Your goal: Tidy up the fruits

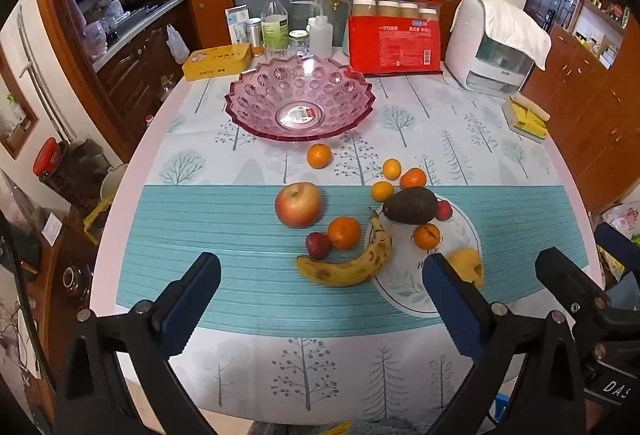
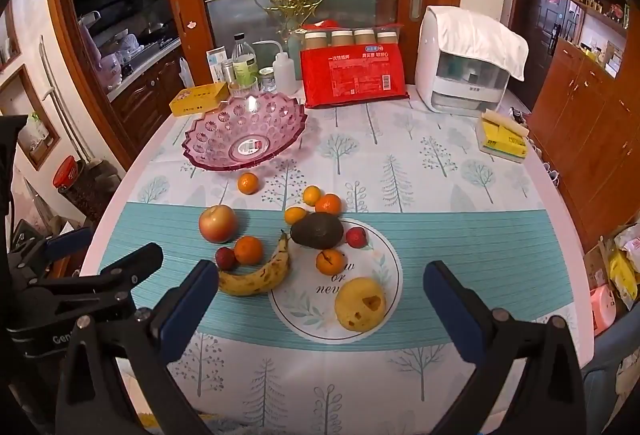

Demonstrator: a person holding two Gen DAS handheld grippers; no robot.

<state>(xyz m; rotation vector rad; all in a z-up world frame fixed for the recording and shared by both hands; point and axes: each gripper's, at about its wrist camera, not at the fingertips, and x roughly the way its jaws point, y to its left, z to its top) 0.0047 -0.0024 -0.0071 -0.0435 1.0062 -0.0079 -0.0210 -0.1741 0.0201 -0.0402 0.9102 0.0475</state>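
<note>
An empty pink glass bowl (image 1: 300, 99) (image 2: 245, 133) stands at the back of the table. In front of it lie an apple (image 1: 299, 204) (image 2: 218, 223), a banana (image 1: 348, 259) (image 2: 260, 273), an avocado (image 1: 410, 205) (image 2: 317, 230), a yellow pear-like fruit (image 1: 468, 265) (image 2: 360, 304), several mandarins (image 1: 344, 233) (image 2: 248, 249) and small red fruits (image 1: 318, 245) (image 2: 225, 258). My left gripper (image 1: 320, 283) is open and empty above the near table. My right gripper (image 2: 320, 291) is open and empty, near the yellow fruit.
At the back stand a red pack of paper cups (image 1: 394, 45), a white appliance (image 1: 494, 47), bottles (image 1: 275, 23), a yellow tin (image 1: 216, 61) and a yellow tissue pack (image 1: 524, 119). The round table's edge (image 1: 120, 227) drops off left and right.
</note>
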